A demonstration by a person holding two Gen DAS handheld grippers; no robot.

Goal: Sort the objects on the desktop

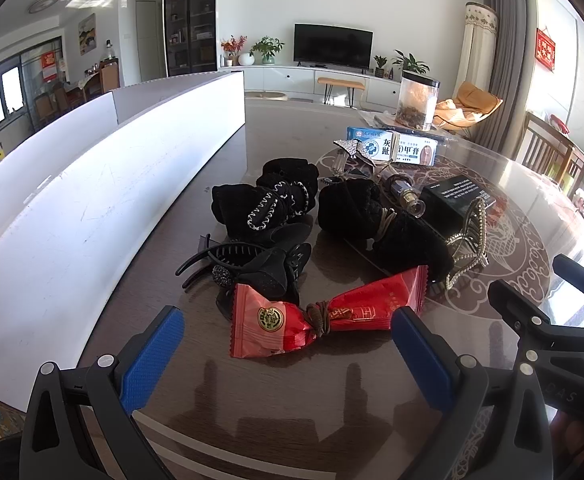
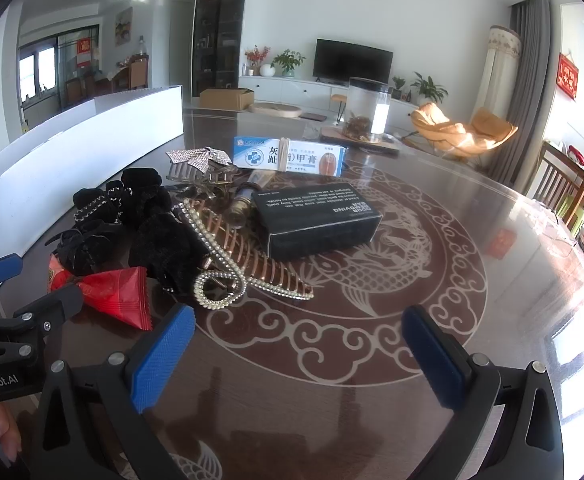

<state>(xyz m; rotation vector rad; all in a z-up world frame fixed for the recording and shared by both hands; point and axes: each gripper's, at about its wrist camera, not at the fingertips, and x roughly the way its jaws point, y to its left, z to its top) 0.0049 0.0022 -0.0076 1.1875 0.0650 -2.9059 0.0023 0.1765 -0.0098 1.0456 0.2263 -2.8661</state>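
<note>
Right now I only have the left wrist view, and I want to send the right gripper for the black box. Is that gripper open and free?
Observer: Yes. The right gripper is open, and only the table shows between its fingers.
Operator: Anything lying on top of my target?
Observer: No. The black box lies flat with its printed top uncovered.
Operator: What is nearest to it on the pile side?
Observer: The pearl hair clip, right beside the box's left end. I cannot tell whether they touch.
</note>
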